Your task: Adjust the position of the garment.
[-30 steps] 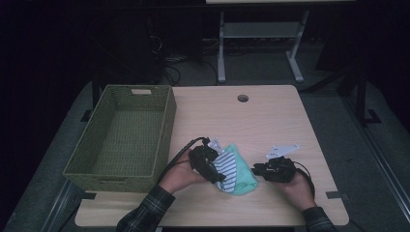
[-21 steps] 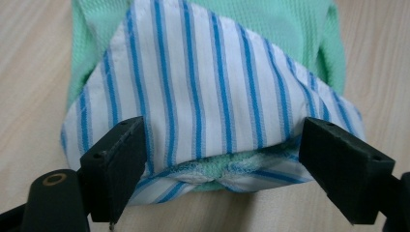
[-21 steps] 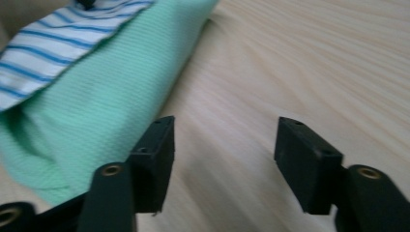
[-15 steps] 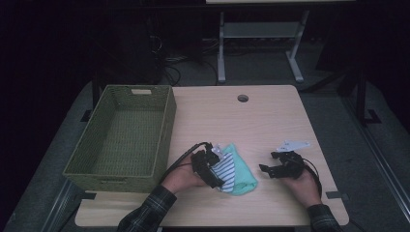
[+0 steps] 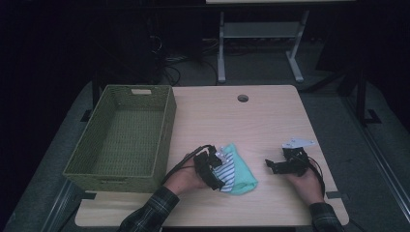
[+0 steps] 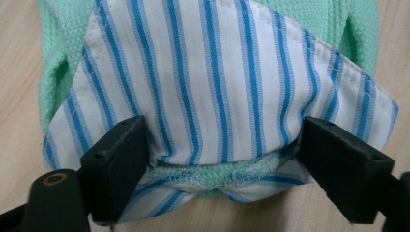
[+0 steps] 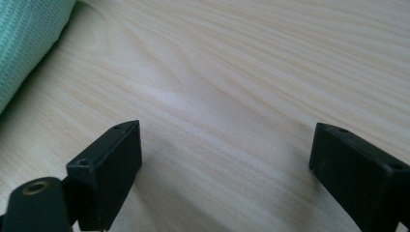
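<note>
Right now the left gripper [image 5: 216, 170] sits on the striped cloth [image 6: 227, 92], w/ its 2 jaws spread wide and 1 at each side of the bundle; the fabric bulges up between them and touches both pads, so it looks grasped across its full width, tho how hard the pads press I can't tell. Under and beyond the stripes lies the mint-green knit cloth [image 6: 309, 19], folded w/ it, poking out past the jaw tips and to both sides. In the high view the green part [image 5: 240, 174] spreads off to the gripper's right, flat on the table [image 5: 212, 121]. The right gripper [image 5: 270, 165] is released: jaws have just been opening, nothing between them, only bare wood grain [image 7: 227, 96] ahead. An edge of the green cloth [image 7: 24, 38] shows off its upper left, well apart from the pads. The wicker basket [image 5: 164, 135] stands just beside the left hand [image 5: 186, 178], on its far-left side.
</note>
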